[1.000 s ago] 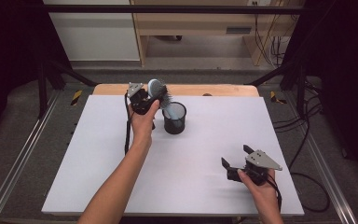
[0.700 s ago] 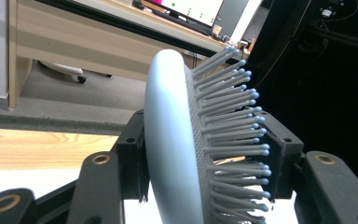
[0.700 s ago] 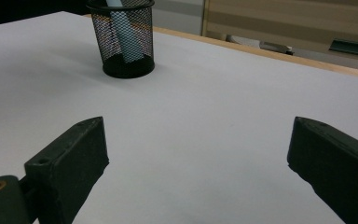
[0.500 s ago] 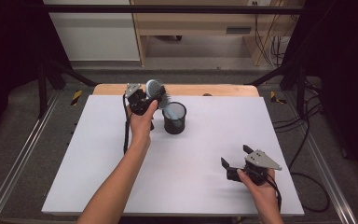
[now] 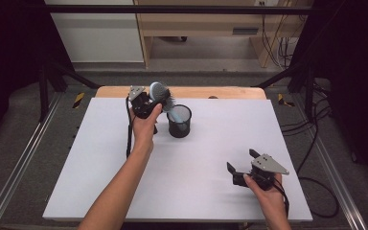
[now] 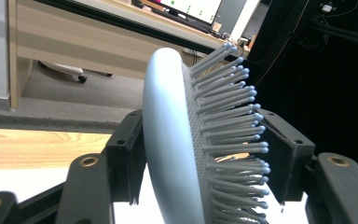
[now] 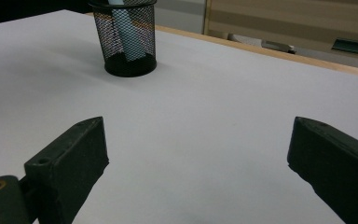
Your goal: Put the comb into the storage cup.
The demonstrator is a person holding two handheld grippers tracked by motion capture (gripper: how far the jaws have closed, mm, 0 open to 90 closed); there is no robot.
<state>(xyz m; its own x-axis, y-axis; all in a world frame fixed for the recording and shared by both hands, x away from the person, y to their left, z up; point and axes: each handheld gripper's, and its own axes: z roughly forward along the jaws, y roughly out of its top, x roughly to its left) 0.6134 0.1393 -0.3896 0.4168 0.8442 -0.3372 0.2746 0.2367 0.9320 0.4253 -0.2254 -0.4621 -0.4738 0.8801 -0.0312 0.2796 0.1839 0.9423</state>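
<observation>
My left gripper (image 5: 154, 100) is clamped on the head of a pale blue hairbrush (image 6: 191, 140), one jaw against its smooth back, the other pressed into the bristles. It sits at about eleven o'clock from the black mesh cup (image 5: 179, 121), near the table's (image 5: 100, 182) far edge. The brush's handle dips into that cup (image 7: 129, 37), leaning. My right gripper (image 5: 242, 167) rests at five o'clock from the cup, well apart, jaws spread wide with nothing between them.
</observation>
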